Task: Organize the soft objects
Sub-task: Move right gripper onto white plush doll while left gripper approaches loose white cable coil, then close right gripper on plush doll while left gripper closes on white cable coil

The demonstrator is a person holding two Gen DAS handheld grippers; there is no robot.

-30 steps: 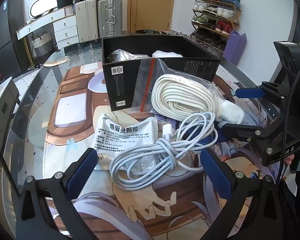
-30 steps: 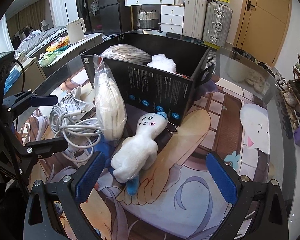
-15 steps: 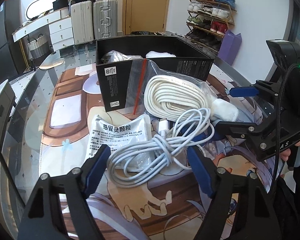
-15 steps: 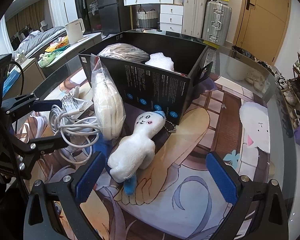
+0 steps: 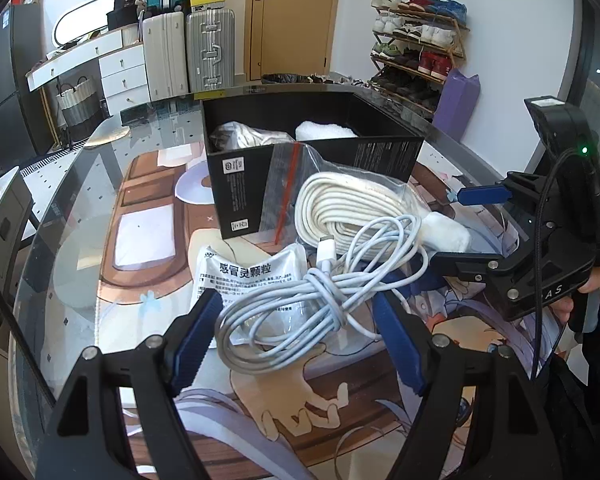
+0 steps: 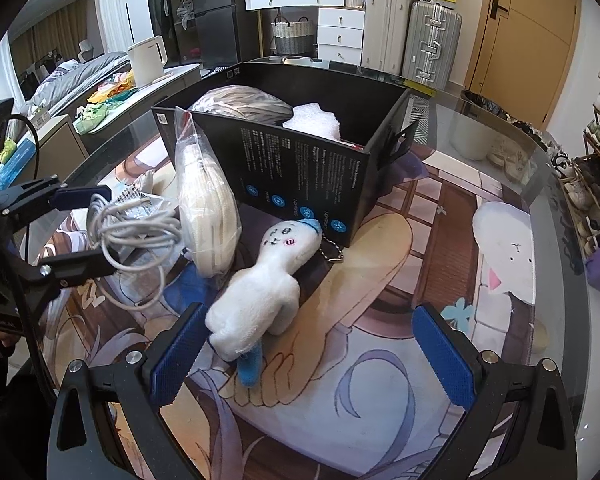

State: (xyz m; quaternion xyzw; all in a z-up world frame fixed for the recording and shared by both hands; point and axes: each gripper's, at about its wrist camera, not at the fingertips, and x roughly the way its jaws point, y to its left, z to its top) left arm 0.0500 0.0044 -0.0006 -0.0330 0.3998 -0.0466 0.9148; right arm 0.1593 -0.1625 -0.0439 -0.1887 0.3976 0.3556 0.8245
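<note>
A bundled white charging cable (image 5: 316,300) lies on the printed mat between the blue pads of my left gripper (image 5: 296,332), which is partly closed around it without squeezing. The cable also shows in the right wrist view (image 6: 136,236). A bagged white rope coil (image 5: 352,208) leans on the black box (image 5: 312,184). A white plush toy (image 6: 268,284) lies in front of the box (image 6: 300,184). My right gripper (image 6: 308,352) is open, its left pad beside the toy's feet. A white medicine pouch (image 5: 252,276) lies under the cable.
The black box holds a grey bundle (image 6: 240,104) and white foam (image 6: 312,120). The glass table edge (image 5: 52,264) curves on the left. Suitcases (image 5: 188,52), a door and a shoe rack (image 5: 416,52) stand behind.
My left gripper has moved forward over the cable and its jaws have narrowed around the bundle. My right gripper has edged closer to the plush toy, still wide open.
</note>
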